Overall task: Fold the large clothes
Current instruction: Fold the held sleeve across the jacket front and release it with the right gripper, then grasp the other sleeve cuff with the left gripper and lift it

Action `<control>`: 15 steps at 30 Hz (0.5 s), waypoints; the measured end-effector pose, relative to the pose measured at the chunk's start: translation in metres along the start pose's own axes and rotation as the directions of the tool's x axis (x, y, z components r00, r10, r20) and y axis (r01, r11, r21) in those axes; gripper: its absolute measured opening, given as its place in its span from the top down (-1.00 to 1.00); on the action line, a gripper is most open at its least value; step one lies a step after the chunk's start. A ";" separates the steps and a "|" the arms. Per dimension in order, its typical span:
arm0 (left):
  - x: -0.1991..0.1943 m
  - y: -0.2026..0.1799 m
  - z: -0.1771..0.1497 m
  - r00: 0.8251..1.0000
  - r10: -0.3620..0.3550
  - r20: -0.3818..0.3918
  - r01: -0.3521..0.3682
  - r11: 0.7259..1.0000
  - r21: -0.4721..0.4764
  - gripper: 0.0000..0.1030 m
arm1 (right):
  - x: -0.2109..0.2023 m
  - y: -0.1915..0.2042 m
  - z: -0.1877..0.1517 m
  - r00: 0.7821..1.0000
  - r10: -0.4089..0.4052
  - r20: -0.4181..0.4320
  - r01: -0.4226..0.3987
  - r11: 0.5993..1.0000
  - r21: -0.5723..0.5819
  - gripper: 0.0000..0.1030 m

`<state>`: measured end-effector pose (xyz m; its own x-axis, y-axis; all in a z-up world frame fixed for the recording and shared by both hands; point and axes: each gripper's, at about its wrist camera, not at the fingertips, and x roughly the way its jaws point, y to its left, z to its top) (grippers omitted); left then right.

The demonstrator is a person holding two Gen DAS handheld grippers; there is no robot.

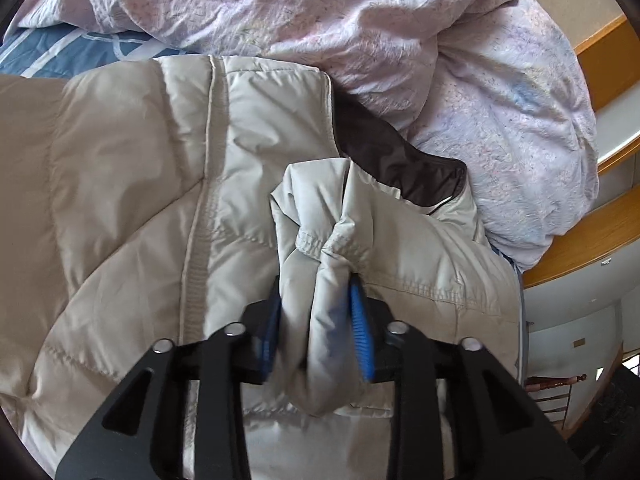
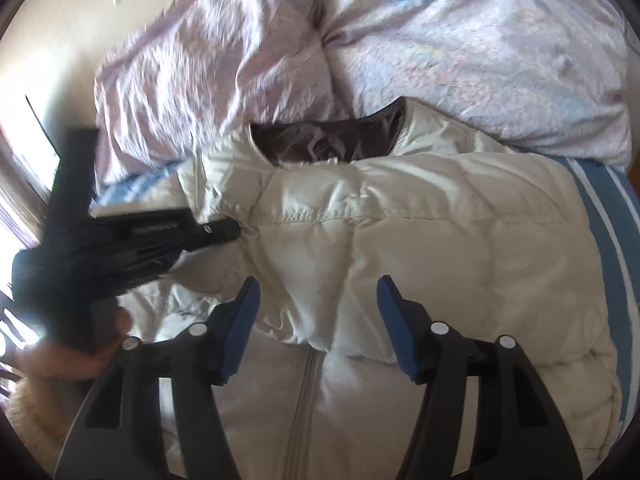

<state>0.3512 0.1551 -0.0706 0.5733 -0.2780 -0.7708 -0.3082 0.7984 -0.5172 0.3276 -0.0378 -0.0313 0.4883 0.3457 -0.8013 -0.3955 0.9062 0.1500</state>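
Note:
A cream puffer jacket [image 1: 132, 208] with a dark brown collar lining [image 1: 396, 160] lies spread on the bed. My left gripper [image 1: 320, 320] is shut on a bunched sleeve cuff [image 1: 332, 248] of the jacket, held over the jacket's body. In the right wrist view the jacket [image 2: 440, 232] fills the middle, with its collar [image 2: 328, 140] toward the duvet. My right gripper [image 2: 316, 312] is open and empty just above the jacket's chest. The left gripper [image 2: 224, 232] shows there at the left, its tips against the jacket's shoulder.
A crumpled pale pink duvet [image 1: 320, 12] is piled behind the jacket, also in the right wrist view [image 2: 460, 48]. A blue and white striped sheet [image 2: 608, 216] lies under the jacket. A wooden bed frame [image 1: 592, 224] runs along the right.

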 end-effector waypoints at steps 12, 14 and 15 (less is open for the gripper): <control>-0.143 0.056 -0.040 0.980 0.081 0.183 -0.092 0.994 0.052 -0.64 | 0.066 0.065 -0.004 0.959 -0.274 -0.075 0.243 0.929 -0.281 -0.16; -0.163 0.079 -0.055 0.976 0.102 0.194 -0.110 0.993 0.030 -0.65 | 0.061 0.061 0.001 0.963 -0.250 -0.101 0.218 0.943 -0.250 -0.16; -0.173 0.094 -0.063 0.974 0.108 0.197 -0.111 0.994 0.008 -0.65 | 0.057 0.056 0.004 0.968 -0.224 -0.113 0.196 0.957 -0.216 -0.16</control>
<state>0.1755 0.2443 -0.0095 0.6753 -0.0796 -0.7332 -0.3639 0.8288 -0.4251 0.3362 0.0332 -0.0660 0.4731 0.1045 -0.8748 -0.4508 0.8818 -0.1385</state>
